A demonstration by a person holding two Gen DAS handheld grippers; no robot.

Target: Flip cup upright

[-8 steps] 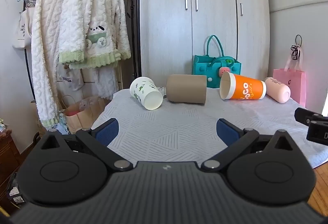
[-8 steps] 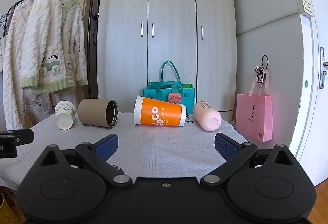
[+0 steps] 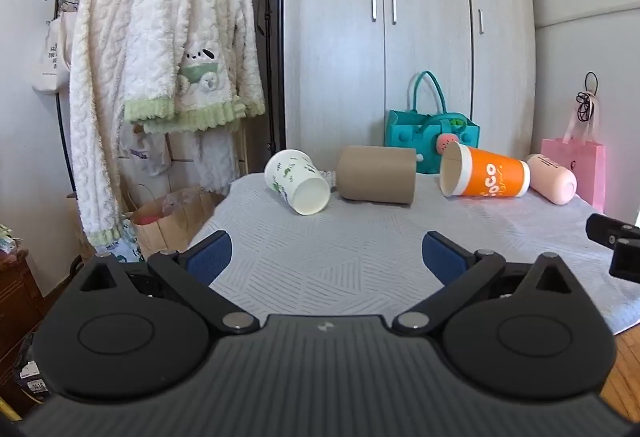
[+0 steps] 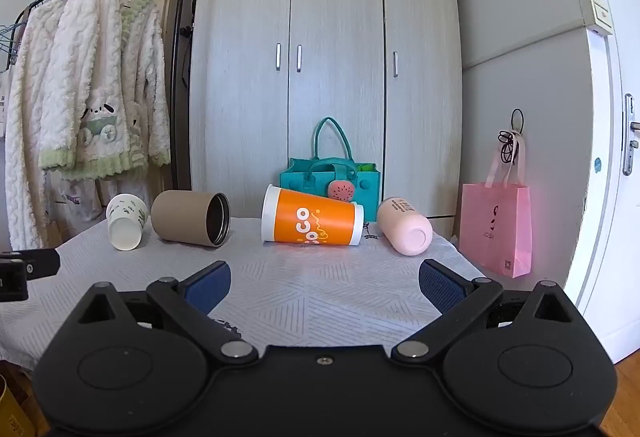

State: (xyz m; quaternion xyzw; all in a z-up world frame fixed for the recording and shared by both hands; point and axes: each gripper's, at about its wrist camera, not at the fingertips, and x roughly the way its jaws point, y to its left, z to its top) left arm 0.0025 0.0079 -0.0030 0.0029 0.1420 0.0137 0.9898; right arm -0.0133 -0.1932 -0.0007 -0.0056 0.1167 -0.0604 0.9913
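Observation:
Several cups lie on their sides in a row at the far side of the cloth-covered table (image 3: 360, 237): a white cup with green print (image 3: 298, 183) (image 4: 125, 221), a tan cylinder cup (image 3: 376, 175) (image 4: 190, 212), an orange cup (image 3: 484, 177) (image 4: 312, 217) and a pink cup (image 3: 552, 179) (image 4: 404, 225). My left gripper (image 3: 327, 257) is open and empty above the near left of the table. My right gripper (image 4: 325, 279) is open and empty, level with the orange cup, well short of it.
A teal felt bag (image 4: 330, 173) stands behind the cups against the grey wardrobe (image 4: 328, 57). A pink paper bag (image 4: 496, 229) hangs at the right wall. A rack of fleece robes (image 3: 160, 57) stands left of the table, with a brown paper bag (image 3: 168, 213) below.

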